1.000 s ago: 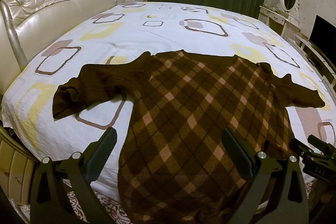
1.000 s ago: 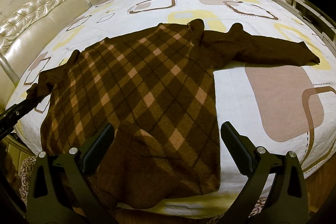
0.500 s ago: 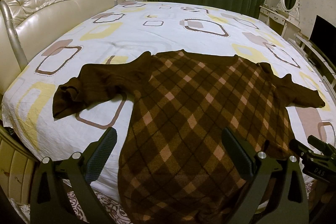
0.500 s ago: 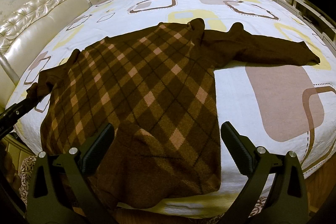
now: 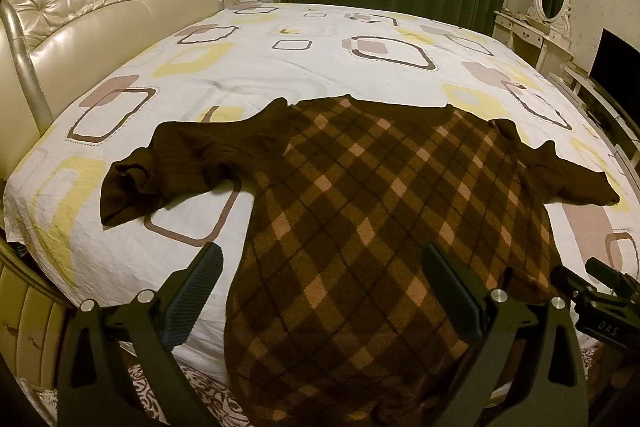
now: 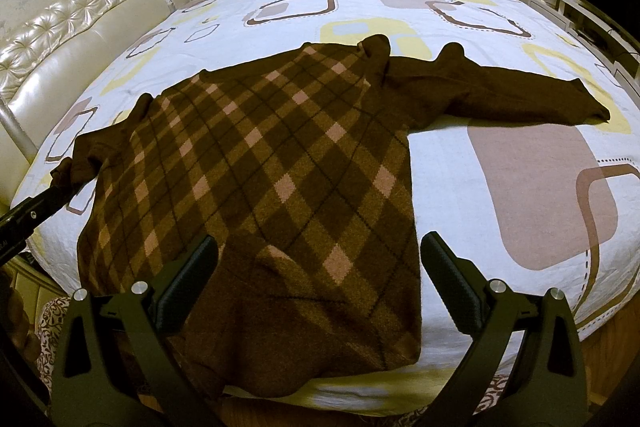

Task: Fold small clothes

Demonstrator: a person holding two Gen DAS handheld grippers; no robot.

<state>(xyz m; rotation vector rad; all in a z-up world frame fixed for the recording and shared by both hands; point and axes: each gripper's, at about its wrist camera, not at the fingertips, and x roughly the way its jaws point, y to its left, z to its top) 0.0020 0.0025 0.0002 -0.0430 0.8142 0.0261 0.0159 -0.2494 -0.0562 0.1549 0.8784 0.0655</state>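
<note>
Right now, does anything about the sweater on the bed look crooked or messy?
Yes. The brown argyle sweater lies mostly flat, but its left sleeve cuff is bunched and folded over, while the right sleeve stretches out straight. The hem also droops over the edge of the bed.

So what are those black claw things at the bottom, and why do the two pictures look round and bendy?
Those are grabbing tools that a person holds, one in each hand. Each has two fingers and a small camera looking forward between them. The camera's lens sees very wide, so everything looks curved.

One picture comes from the left gripper, the other from the right gripper. Both have their fingers spread open and hold nothing.

In front of them is a bed with a white sheet printed with squares. A brown checked sweater lies spread flat on it, sleeves out to the sides, its bottom edge hanging over the near side. The job is to fold it, and no fold shows yet.
</note>
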